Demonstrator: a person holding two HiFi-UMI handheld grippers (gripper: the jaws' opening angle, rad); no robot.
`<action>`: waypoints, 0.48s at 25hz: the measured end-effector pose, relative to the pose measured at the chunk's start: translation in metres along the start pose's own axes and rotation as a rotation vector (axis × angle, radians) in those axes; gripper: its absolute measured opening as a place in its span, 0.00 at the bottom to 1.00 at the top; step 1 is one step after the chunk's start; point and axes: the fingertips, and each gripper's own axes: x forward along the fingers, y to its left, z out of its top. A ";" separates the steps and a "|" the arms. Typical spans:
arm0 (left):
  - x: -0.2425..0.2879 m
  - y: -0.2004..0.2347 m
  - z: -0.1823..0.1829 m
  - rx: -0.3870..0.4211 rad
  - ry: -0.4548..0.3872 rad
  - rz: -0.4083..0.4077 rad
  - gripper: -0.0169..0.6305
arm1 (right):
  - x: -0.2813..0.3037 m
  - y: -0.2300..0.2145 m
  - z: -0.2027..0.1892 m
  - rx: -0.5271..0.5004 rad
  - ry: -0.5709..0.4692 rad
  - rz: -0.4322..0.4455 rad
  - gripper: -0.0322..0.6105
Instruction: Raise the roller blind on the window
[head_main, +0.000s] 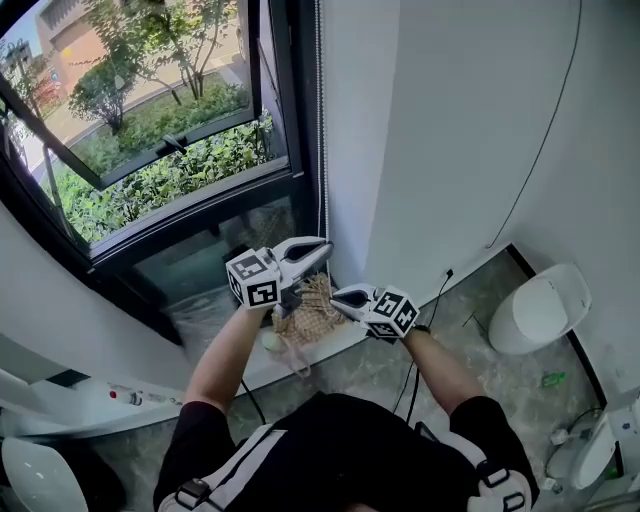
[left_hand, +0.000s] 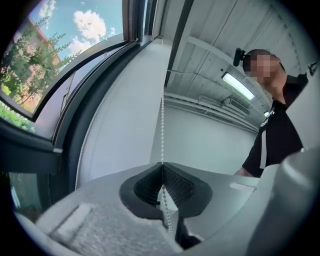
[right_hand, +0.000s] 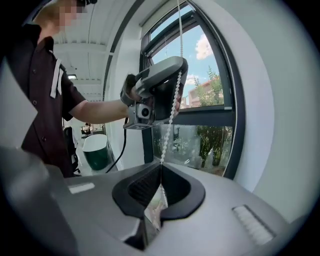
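My left gripper (head_main: 318, 250) is shut tight on the chain (head_main: 320, 120). My right gripper (head_main: 340, 297) is shut tight on the same chain, just below the left one and a bit to the right. The chain runs straight up and down by the right side of the window (head_main: 150, 130), up to the blind, which I cannot see, so I think the next pull must go straight down.
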 end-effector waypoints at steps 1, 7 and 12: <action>-0.004 0.000 -0.007 -0.021 -0.009 0.009 0.04 | 0.000 0.002 -0.006 0.014 0.002 -0.001 0.06; -0.004 -0.005 0.000 0.028 0.006 0.039 0.04 | -0.006 0.006 0.006 -0.070 -0.022 -0.037 0.10; -0.003 -0.007 -0.004 0.090 -0.005 0.099 0.15 | -0.021 0.001 0.030 -0.018 -0.148 -0.061 0.21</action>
